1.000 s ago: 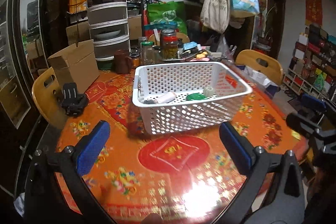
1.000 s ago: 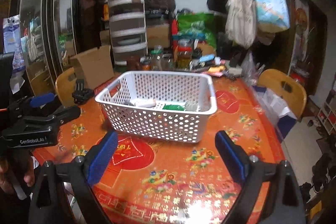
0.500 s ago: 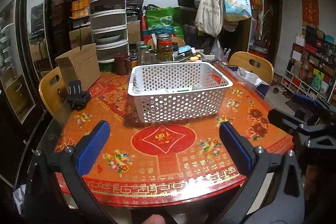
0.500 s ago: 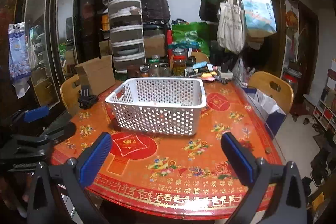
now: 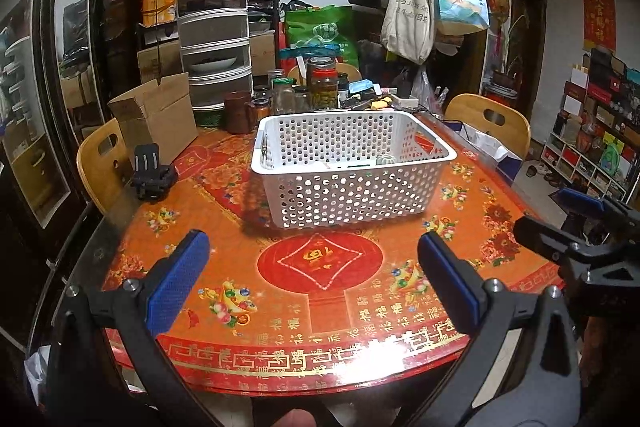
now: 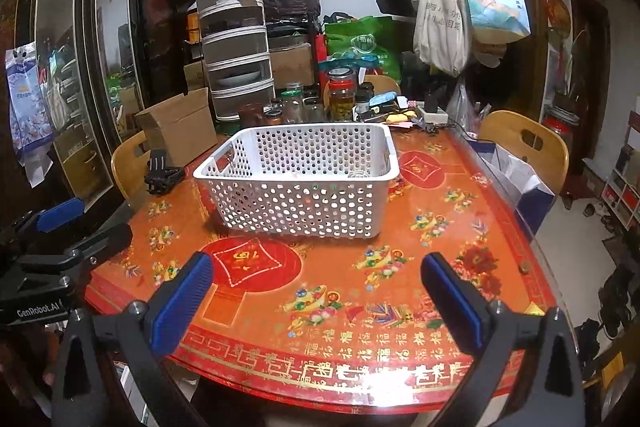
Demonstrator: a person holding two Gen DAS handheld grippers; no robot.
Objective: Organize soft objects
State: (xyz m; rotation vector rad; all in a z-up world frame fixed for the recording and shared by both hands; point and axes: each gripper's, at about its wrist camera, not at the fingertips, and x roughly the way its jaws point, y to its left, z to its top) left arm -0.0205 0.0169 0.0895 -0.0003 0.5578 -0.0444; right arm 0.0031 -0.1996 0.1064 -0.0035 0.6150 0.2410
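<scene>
Tablecloth (image 5: 320,303) red and floral, white basket (image 5: 352,187) centred, perhaps glass-topped.

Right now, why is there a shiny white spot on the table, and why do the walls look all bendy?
In the left wrist view, glare from a lamp bounces off the glossy tablecloth at the near edge. In the right wrist view the same white glare sits on the near edge too. Both views use a fisheye lens, so the cabinet curves and the corners go black. The white basket stays sharp.
</scene>
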